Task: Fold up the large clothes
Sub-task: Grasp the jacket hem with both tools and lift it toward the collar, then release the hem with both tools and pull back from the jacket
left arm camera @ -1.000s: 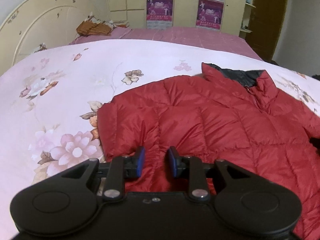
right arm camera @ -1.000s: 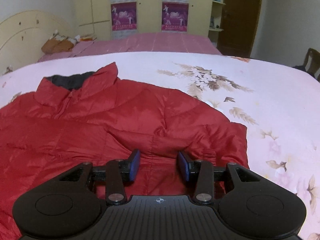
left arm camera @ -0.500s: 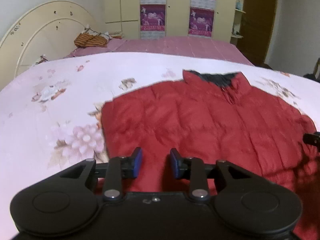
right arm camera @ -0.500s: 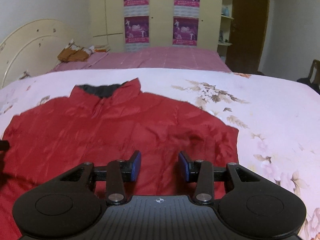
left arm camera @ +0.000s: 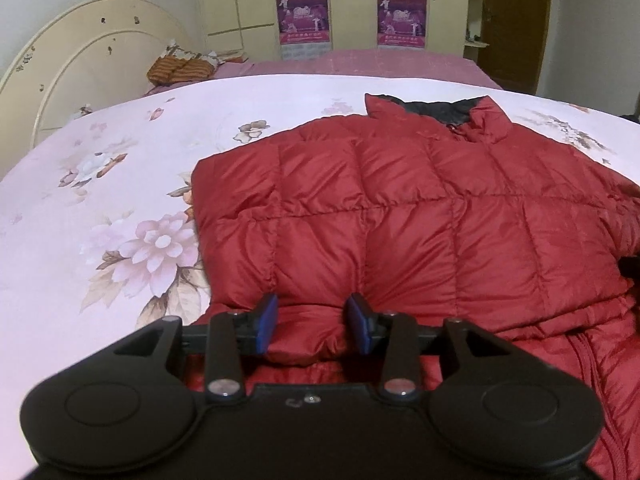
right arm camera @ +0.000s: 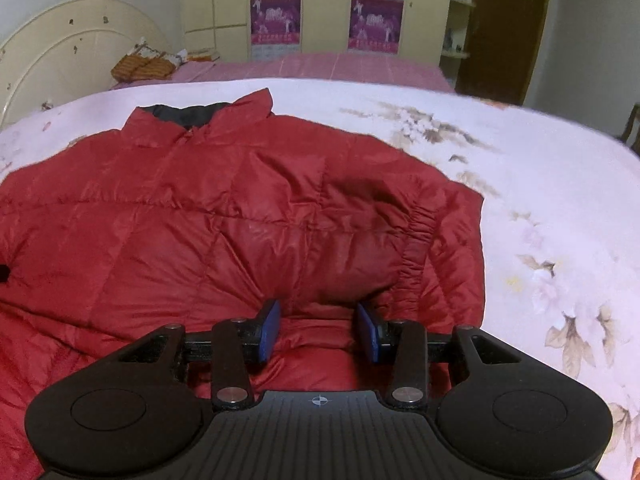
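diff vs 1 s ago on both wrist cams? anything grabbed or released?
The left gripper has spread its fingers wider and its jaws are opening, with a puffed fold of the red jacket between them. The right gripper's gap is unchanged, red fabric between its fingers too. In both views the jacket's framing shifted. The jacket stays collar-far on the floral bedspread.

I count one red jacket [left arm camera: 400, 216] on one flowered bedspread [left arm camera: 100, 200], two grippers of mine over the jacket, left gripper [left arm camera: 314, 324] and right gripper [right arm camera: 319, 334], and beyond it two purple posters [left arm camera: 302, 16] and one headboard [left arm camera: 80, 52].
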A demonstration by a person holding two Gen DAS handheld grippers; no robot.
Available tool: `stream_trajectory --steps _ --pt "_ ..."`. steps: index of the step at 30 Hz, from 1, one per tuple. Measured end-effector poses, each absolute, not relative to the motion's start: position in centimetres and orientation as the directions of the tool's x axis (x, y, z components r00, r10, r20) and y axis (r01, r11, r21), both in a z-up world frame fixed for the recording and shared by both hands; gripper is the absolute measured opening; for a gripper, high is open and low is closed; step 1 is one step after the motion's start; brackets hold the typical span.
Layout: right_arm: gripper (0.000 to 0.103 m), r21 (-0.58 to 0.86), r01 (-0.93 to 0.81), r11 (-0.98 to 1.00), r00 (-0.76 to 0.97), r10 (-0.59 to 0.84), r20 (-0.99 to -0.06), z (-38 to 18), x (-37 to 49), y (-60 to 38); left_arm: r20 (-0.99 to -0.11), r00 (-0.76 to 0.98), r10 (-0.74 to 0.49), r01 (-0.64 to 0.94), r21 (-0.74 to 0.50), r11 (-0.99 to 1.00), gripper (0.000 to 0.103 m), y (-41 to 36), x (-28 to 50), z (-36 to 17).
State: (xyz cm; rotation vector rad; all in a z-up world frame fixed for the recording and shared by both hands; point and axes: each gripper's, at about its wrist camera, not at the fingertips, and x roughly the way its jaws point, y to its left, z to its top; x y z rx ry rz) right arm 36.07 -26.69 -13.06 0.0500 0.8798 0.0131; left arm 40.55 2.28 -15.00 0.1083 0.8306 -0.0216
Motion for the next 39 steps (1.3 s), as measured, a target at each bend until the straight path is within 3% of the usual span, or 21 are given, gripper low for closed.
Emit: stream_trajectory --steps 3,5,11,13,14,27,39 --pt "0.041 0.064 -0.017 0.998 0.652 0.059 -0.756 -11.4 35.1 -27.2 -0.732 0.680 0.035 0.046 0.091 0.995 0.043 2.0 39.8 -13.8" --pt "0.041 0.067 -0.040 0.997 0.680 0.077 -0.729 -10.3 33.7 -27.4 -0.724 0.689 0.022 0.041 0.070 0.997 0.061 1.9 38.6 -12.8" --pt "0.045 0.104 -0.107 0.989 0.701 0.150 -0.697 -8.7 29.5 -27.9 -0.705 0.709 0.020 0.040 0.068 0.997 0.081 0.3 34.2 -10.9" --pt "0.084 0.112 -0.116 0.987 0.709 0.161 -0.687 -8.6 28.2 -28.2 -0.712 0.702 0.036 0.025 0.075 0.997 0.082 -0.3 33.0 -10.9" --pt "0.085 0.111 -0.118 0.987 0.719 0.162 -0.676 -8.5 27.5 -28.3 -0.720 0.692 0.044 0.020 0.079 0.997 0.082 -0.6 32.4 -11.0" --pt "0.085 0.124 -0.105 0.987 0.700 0.162 -0.695 -8.6 20.4 -28.6 -0.748 0.664 -0.014 0.095 0.066 0.993 0.081 -1.0 26.5 -10.8" --pt "0.085 0.026 0.027 0.999 0.670 0.001 -0.742 -9.3 12.0 -28.3 -0.764 0.638 -0.093 0.157 0.011 0.987 0.078 5.3 19.7 -12.3"
